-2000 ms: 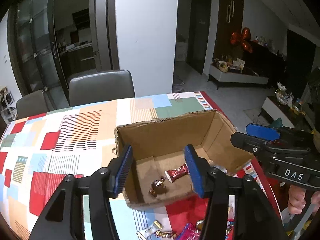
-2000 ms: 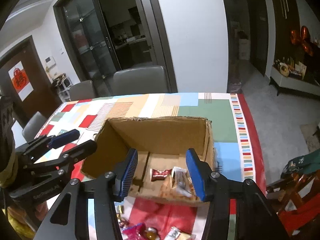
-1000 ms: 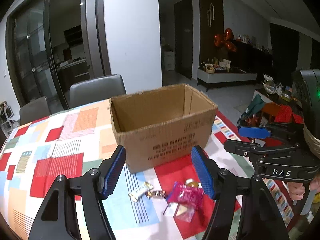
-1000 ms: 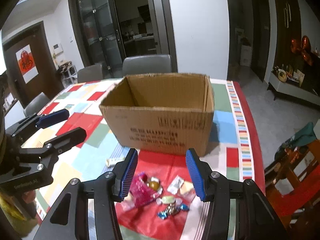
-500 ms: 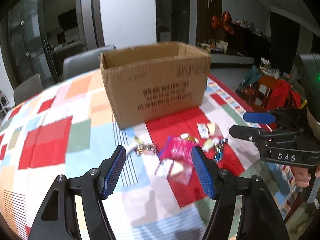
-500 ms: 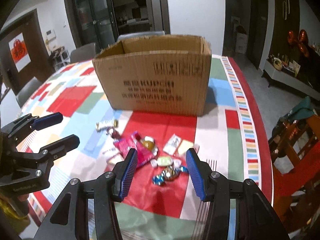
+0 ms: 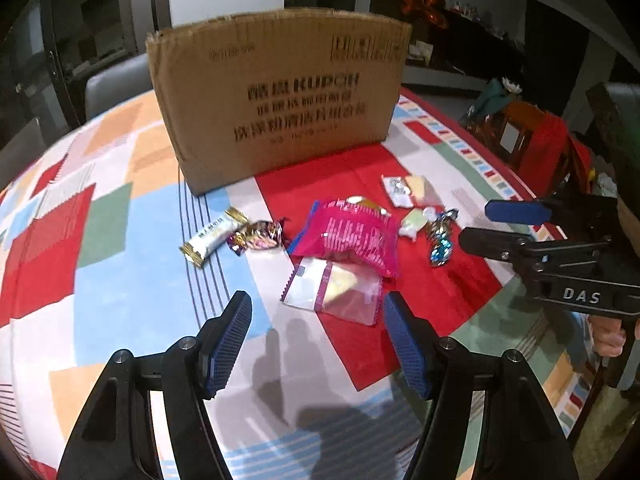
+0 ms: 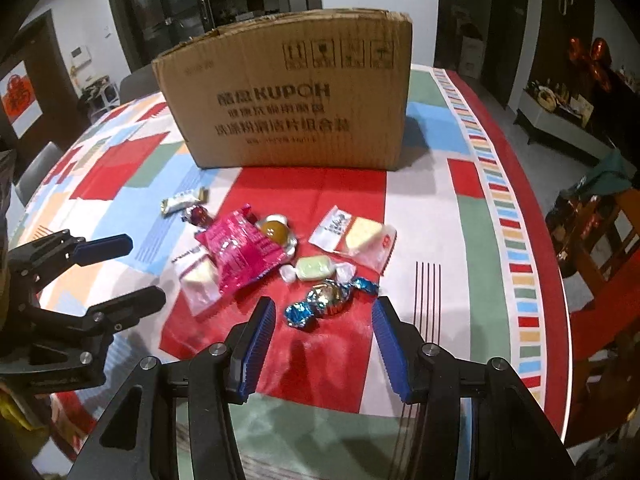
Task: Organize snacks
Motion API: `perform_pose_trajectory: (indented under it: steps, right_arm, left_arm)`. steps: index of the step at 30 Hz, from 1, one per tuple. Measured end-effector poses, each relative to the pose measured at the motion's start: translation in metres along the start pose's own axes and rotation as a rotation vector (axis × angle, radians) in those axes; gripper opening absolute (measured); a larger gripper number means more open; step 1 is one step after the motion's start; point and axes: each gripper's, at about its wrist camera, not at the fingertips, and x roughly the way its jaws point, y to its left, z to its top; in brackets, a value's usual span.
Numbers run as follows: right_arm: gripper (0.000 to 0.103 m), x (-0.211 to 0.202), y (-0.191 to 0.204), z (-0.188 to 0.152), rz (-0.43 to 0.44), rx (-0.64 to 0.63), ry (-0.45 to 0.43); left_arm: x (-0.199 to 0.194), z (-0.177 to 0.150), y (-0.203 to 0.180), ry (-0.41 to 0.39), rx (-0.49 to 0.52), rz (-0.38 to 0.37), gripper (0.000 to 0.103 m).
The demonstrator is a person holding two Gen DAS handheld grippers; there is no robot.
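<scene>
A brown cardboard box (image 7: 276, 92) (image 8: 288, 100) stands on the patterned tablecloth. Several wrapped snacks lie in front of it: a pink packet (image 7: 348, 236) (image 8: 244, 248), a clear packet with a yellow cake (image 7: 334, 286) (image 8: 198, 276), a blue foil candy (image 8: 330, 298) (image 7: 440, 240), a green candy (image 8: 316, 269), a white-and-yellow packet (image 8: 354, 234) and a white bar (image 7: 212, 236). My left gripper (image 7: 318, 340) is open, low over the table, just before the clear packet. My right gripper (image 8: 322, 338) is open, just before the blue foil candy.
The tablecloth (image 8: 476, 220) ends at a red striped border on the right. Grey chairs (image 7: 116, 80) stand behind the table. A wooden chair with cloths (image 8: 600, 216) stands off the right edge.
Both grippers have dropped from above the box down to the table in front of it and moved closer to the snacks. Both stay open.
</scene>
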Motion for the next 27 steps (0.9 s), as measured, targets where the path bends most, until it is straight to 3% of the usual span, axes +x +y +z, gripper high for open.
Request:
perform_pose_trajectory:
  steps: [5, 21, 25, 27]
  right_arm:
    - [0.051, 0.01, -0.002, -0.001, 0.005, 0.018, 0.016]
    - [0.051, 0.03, -0.007, 0.005, 0.039, 0.079, 0.037]
    - [0.051, 0.036, -0.009, 0.005, 0.044, 0.098, 0.045]
    - [0.047, 0.038, -0.011, 0.004, 0.05, 0.112, 0.054]
  left_arm:
    - [0.017, 0.001, 0.003, 0.026, -0.008, -0.031, 0.067]
    - [0.044, 0.009, 0.004, 0.047, -0.028, -0.02, 0.067]
    - [0.042, 0.009, 0.002, 0.036, -0.034, -0.025, 0.051]
    - [0.04, 0.007, 0.003, 0.031, -0.05, -0.029, 0.048]
